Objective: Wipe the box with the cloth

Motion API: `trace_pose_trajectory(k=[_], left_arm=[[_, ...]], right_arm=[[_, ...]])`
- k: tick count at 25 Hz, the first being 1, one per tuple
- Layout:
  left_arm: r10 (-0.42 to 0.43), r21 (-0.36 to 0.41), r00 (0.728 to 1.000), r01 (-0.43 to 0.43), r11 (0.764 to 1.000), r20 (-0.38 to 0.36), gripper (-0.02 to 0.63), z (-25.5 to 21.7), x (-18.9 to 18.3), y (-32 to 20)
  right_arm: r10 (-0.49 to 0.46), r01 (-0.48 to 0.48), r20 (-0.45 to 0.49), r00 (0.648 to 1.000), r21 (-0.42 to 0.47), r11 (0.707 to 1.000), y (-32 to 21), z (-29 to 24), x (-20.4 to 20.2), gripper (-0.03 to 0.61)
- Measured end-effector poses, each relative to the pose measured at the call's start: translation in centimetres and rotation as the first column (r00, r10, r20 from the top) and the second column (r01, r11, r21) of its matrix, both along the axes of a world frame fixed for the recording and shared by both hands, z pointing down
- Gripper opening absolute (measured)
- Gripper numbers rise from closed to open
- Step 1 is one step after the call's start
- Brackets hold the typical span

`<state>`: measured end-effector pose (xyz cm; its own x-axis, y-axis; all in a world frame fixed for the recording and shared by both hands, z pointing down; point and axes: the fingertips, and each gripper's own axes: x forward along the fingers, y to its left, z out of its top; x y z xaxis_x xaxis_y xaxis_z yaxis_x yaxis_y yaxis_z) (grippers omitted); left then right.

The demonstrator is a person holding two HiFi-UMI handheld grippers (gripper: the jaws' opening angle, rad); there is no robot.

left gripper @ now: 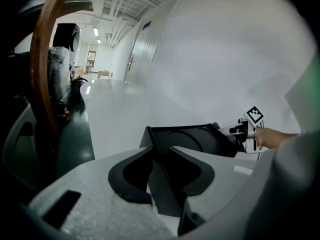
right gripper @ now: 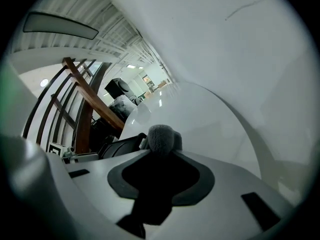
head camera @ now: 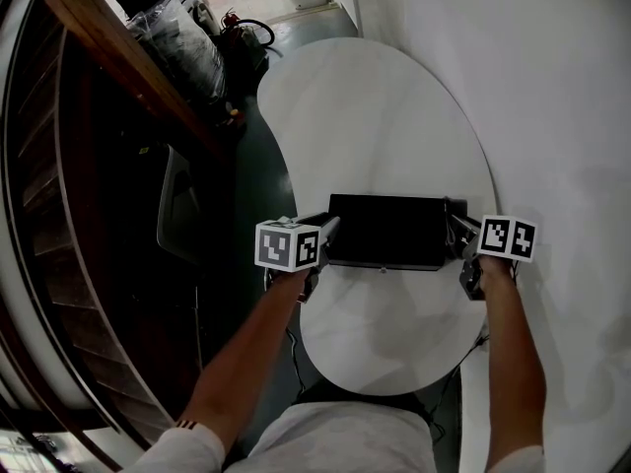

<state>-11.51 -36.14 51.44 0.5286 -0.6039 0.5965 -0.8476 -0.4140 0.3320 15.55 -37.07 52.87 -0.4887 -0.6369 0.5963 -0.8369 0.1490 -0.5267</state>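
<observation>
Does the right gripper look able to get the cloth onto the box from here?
Likely yes: the right gripper's jaws grip the cloth right at the box's right end, with nothing between them; the left gripper sits at the opposite end.

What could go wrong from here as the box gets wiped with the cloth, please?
1. The left claw holds the box only by one thin end wall, so the box may twist or slip under wiping pressure.
2. Only a small tuft of cloth sticks out of the right claw, so the claw itself might scrape the box.
3. The box's right end lies near the table edge; a hard push could slide it off.
</observation>
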Motion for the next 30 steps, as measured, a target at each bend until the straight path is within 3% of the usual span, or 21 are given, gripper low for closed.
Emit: trace_pose_trajectory(k=[23, 30], left_arm=[[-0.027, 0.015, 0.999, 0.027, 1.0, -0.03, 0.107, 0.1, -0.6, -0.1], [-0.026, 0.018, 0.999, 0.027, 0.999, -0.044, 0.107, 0.1, -0.4, -0.1]], right_arm=[[-0.005, 0.005, -0.019, 1.0, -0.007, 1.0, 10.2, 0.4, -0.9, 0.1], [0.051, -0.049, -0.028, 0.998, 0.071, 0.996, 8.5, -2.4, 1.7, 0.1]])
